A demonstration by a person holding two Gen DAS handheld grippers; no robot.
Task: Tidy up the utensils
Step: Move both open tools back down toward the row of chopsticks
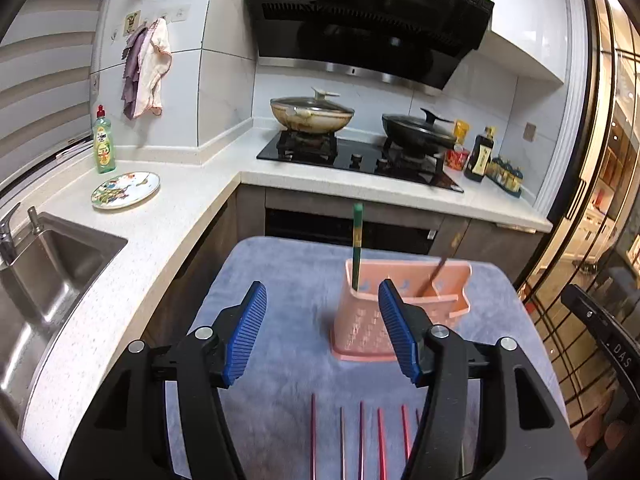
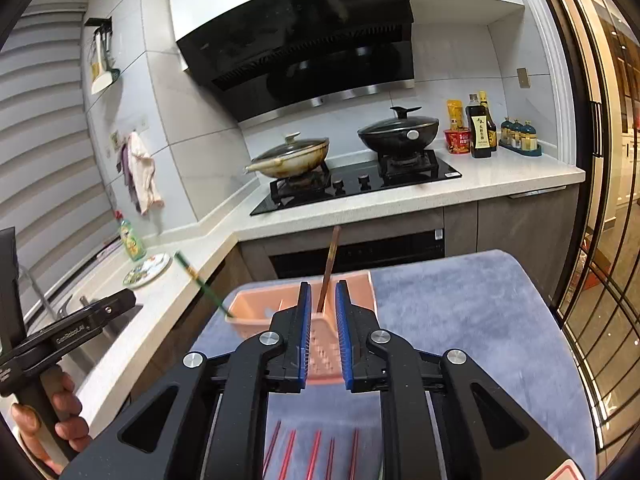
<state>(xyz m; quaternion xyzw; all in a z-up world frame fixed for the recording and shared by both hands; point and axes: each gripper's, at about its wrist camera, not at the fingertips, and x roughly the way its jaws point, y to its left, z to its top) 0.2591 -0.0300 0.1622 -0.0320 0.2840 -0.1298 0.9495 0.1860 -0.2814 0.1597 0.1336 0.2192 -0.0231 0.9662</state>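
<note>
Red chopsticks (image 1: 362, 440) lie in a row on the grey cloth (image 1: 288, 280) at 6 o'clock, under both grippers. The left gripper (image 1: 322, 330) has its blue pads spread wide with nothing between them. The right gripper (image 2: 323, 334) has its pads close together but parted, nothing clamped. Past them at 12 o'clock the pink holder (image 1: 404, 312) stands upright, a green chopstick (image 1: 357, 246) in its left compartment, a brown chopstick (image 2: 330, 268) in the right one
</note>
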